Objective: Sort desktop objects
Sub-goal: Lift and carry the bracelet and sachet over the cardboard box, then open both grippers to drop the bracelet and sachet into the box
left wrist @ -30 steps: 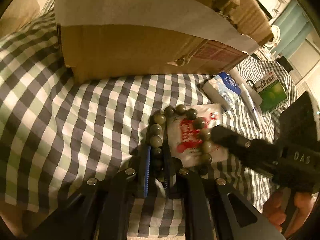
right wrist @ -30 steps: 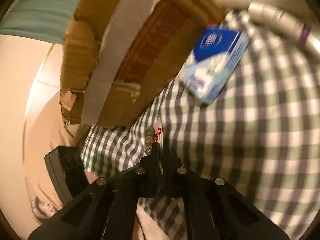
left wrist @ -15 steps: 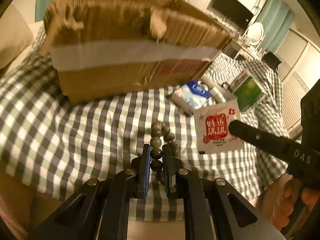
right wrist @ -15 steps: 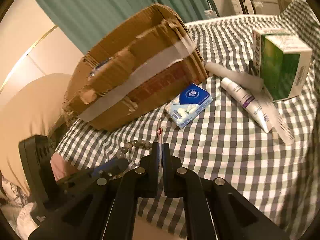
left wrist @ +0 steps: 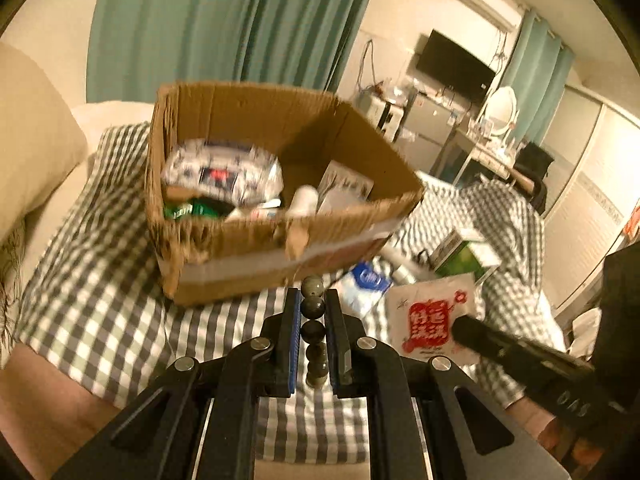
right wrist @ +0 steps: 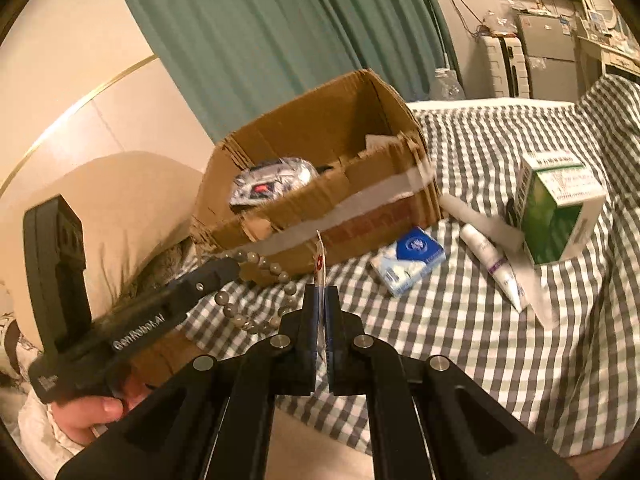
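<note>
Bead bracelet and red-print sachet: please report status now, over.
Left gripper jaws shut on bead bracelet, held above the cloth. Right gripper jaws shut on sachet. Cardboard box ahead, open, part filled; nothing in the way.

box (left wrist: 256, 248): rough brown cardboard, torn edges | beads (left wrist: 313, 306): smooth, shiny, round | packet (left wrist: 430, 318): shiny plastic | cloth (right wrist: 460, 320): soft checked fabric | grippers: matt black plastic

Both the bead bracelet (left wrist: 313, 320) and sachet (left wrist: 430, 320) have been lifted off the checked cloth (left wrist: 100, 320).
</note>
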Demonstrator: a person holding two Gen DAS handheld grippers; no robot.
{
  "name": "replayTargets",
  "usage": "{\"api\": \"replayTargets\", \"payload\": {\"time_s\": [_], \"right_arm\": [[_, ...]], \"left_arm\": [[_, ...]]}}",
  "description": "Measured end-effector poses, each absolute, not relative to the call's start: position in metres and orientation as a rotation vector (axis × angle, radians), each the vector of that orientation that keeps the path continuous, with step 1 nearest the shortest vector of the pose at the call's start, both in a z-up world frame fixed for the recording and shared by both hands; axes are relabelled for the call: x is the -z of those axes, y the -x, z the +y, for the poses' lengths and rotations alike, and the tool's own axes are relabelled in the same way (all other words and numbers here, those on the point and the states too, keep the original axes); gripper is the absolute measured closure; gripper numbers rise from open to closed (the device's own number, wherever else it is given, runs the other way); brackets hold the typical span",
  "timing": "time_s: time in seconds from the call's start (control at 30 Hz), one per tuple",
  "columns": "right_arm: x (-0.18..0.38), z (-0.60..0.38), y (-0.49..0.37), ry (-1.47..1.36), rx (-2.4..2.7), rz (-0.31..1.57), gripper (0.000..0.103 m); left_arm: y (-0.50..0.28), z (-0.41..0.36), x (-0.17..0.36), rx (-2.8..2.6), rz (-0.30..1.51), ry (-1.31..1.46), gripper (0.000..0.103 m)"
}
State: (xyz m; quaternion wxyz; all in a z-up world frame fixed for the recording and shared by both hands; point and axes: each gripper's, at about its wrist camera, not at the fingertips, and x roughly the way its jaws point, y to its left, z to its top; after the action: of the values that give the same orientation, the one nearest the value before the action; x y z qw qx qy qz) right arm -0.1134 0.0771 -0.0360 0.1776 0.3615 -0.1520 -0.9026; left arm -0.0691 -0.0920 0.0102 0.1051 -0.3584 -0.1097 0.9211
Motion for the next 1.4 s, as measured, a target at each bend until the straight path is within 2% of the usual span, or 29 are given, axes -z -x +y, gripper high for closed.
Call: {"api": "replayTargets", "payload": {"time_s": [0.3,0.47,0.63,0.87,0.9,0.93,0.97,1.0,1.03,1.2,1.23,1.27,1.4], "right_arm": [[-0.015,0.069,0.141,-0.878,2.575,-0.328,0.1],[-0.039,0.06,0.178,-0.805,2.576,-0.292,0.1],[-0.038,0.05,0.223,-0.832,2.561,-0.278,0.1],[-0.016,0.046,0.262,-0.893,2.563,-0.288,0.096],[-0.013,0.047,0.265,-0.9,2.566,-0.296,0.091],[-0.011,0.049,0.266,-0.906,2.573,-0.296,0.085],[-0.009,0.051,0.267,-0.907,2.586,-0.295,0.068],[-0.009,0.054,0.267,-0.899,2.601,-0.301,0.057],[-0.01,0.058,0.264,-0.883,2.615,-0.311,0.056],[-0.028,0.091,0.238,-0.801,2.689,-0.342,0.056],[-0.032,0.1,0.231,-0.79,2.709,-0.339,0.056],[-0.036,0.11,0.224,-0.78,2.735,-0.333,0.055],[-0.051,0.152,0.187,-0.748,2.863,-0.28,0.043]], "left_arm": [[0.083,-0.106,-0.074,-2.752,-0.361,0.863,0.092],[0.118,-0.111,-0.097,-2.815,-0.29,0.824,0.092],[0.16,-0.112,-0.091,-2.866,-0.207,0.868,0.092],[0.195,-0.122,-0.058,-2.867,-0.18,0.97,0.09],[0.197,-0.123,-0.054,-2.877,-0.164,0.989,0.087],[0.199,-0.126,-0.05,-2.889,-0.159,1.014,0.079],[0.2,-0.129,-0.047,-2.897,-0.17,1.034,0.062],[0.201,-0.131,-0.045,-2.903,-0.191,1.051,0.051],[0.201,-0.134,-0.043,-2.91,-0.212,1.06,0.038],[0.188,-0.132,-0.051,-2.938,-0.187,1.042,0.034],[0.181,-0.128,-0.055,-2.948,-0.159,1.024,0.03],[0.176,-0.125,-0.059,-2.955,-0.142,1.003,0.025],[0.149,-0.104,-0.075,-2.951,-0.094,0.903,0.019]]}}
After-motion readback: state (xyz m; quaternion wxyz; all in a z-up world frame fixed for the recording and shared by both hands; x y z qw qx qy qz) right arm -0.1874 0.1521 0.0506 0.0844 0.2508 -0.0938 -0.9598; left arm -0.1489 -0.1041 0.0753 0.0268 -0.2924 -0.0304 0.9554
